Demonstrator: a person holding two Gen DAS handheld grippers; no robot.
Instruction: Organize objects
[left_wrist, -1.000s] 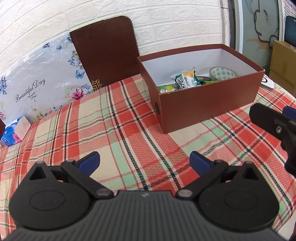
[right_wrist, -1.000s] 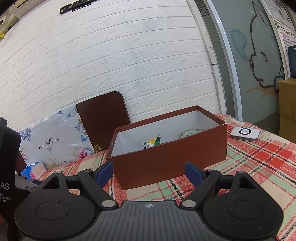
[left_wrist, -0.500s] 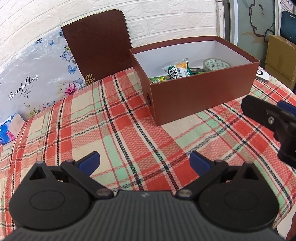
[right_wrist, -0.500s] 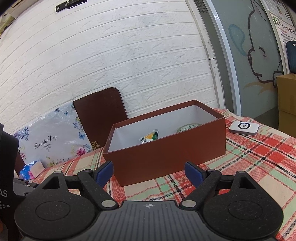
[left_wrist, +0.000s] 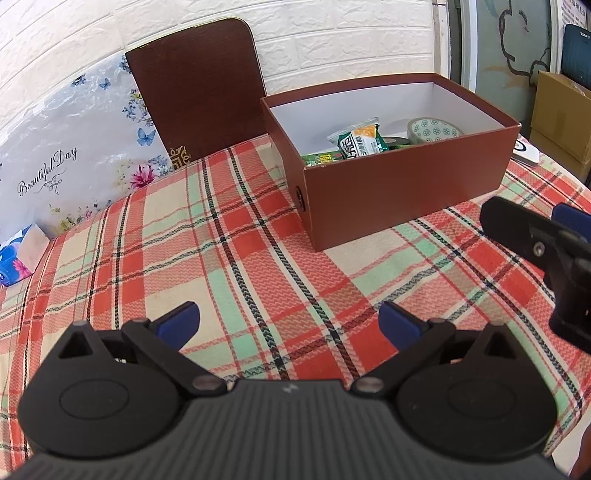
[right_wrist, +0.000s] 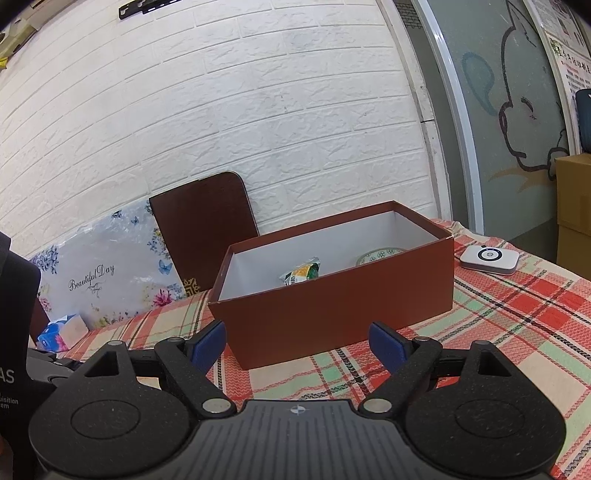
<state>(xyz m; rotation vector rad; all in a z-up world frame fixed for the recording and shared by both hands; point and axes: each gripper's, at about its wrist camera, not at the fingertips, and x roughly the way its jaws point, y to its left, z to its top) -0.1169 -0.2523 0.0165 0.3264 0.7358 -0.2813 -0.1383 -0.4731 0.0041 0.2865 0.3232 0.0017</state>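
Observation:
An open brown box stands on the plaid tablecloth. Inside it lie a green snack packet, a patterned tape roll and other green packets. My left gripper hovers open over bare cloth, short of the box, with nothing between its blue pads. My right gripper is open and empty too, level with the box's near wall; its black body also shows at the right edge of the left wrist view, the right gripper.
The brown box lid leans on the white brick wall beside a floral "Beautiful Day" board. A tissue pack lies far left. A small white device sits right of the box. Cardboard cartons stand past the table's right edge.
The left wrist view has swung so the box sits further right and nearer. The right wrist view has drawn slightly closer to the box. Both grippers stay open and empty.

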